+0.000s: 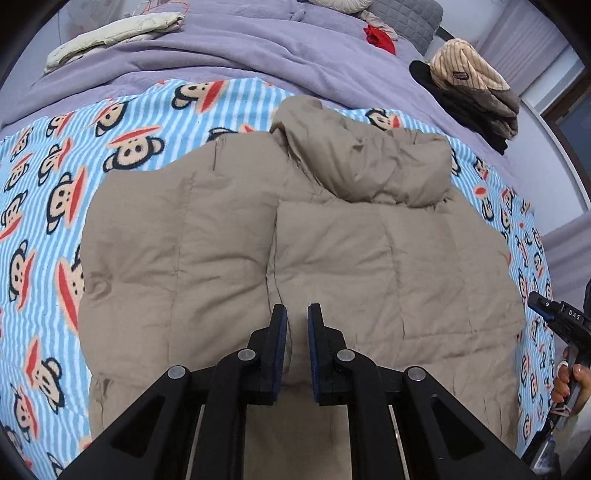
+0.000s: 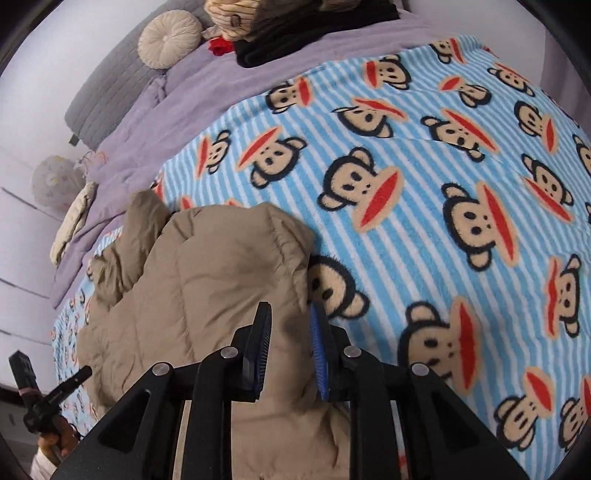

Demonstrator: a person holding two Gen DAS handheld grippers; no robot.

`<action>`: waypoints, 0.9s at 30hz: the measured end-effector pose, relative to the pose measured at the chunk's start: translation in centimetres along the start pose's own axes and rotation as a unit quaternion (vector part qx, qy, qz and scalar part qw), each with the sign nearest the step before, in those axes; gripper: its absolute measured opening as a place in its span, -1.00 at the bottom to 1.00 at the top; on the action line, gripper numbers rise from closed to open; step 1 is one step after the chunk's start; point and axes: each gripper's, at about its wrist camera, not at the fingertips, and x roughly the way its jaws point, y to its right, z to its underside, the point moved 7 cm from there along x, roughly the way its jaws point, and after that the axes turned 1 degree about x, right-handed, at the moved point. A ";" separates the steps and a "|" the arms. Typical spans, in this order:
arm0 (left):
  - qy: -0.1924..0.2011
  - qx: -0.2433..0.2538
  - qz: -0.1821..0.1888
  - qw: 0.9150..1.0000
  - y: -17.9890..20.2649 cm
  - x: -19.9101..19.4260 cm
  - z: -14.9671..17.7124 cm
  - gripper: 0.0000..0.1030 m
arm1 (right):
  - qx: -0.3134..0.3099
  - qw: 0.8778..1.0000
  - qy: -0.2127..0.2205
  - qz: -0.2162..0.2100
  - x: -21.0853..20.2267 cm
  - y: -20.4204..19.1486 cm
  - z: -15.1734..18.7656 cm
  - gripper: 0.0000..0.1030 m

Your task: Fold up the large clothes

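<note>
A tan padded hooded jacket (image 1: 229, 236) lies spread on a blue striped monkey-print blanket (image 1: 44, 206), hood (image 1: 369, 162) toward the far side. My left gripper (image 1: 297, 314) hovers over the jacket's near middle, jaws a little apart with nothing between them. In the right wrist view the jacket (image 2: 207, 280) lies left of centre on the blanket (image 2: 443, 184). My right gripper (image 2: 290, 314) is over the jacket's right edge, jaws apart, fabric showing between them but not pinched. The right gripper also shows at the left wrist view's right edge (image 1: 561, 321), the left gripper at the right wrist view's lower left (image 2: 48, 398).
A purple bedspread (image 1: 229, 48) covers the far bed. On it lie a folded cream garment (image 1: 110, 33), a red item (image 1: 380, 38), and a stack of dark and striped clothes (image 1: 476, 92). A round cream cushion (image 2: 170, 38) and grey headboard (image 2: 103, 88) are at the far end.
</note>
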 end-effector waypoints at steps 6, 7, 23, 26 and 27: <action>-0.035 0.018 -0.061 0.997 -0.5 3.7 2.6 -0.75 | -0.054 0.997 -0.043 0.037 2.5 -0.7 4.8 -0.55; -0.036 0.010 -0.060 0.998 -0.6 3.7 2.6 -0.75 | -0.046 0.997 -0.051 0.045 3.3 -0.2 5.1 -0.55; -0.023 0.007 -0.077 0.997 0.1 -2.5 4.4 -0.75 | -0.010 0.998 -0.066 0.021 -2.8 -1.6 8.2 -0.54; -0.019 0.009 -0.082 0.996 0.1 -3.8 4.9 -0.75 | -0.008 0.997 -0.073 0.014 -3.4 -2.9 9.5 -0.54; -0.017 0.009 -0.083 0.996 0.1 -4.2 5.0 -0.75 | -0.010 0.997 -0.075 0.013 -3.7 -3.2 9.9 -0.54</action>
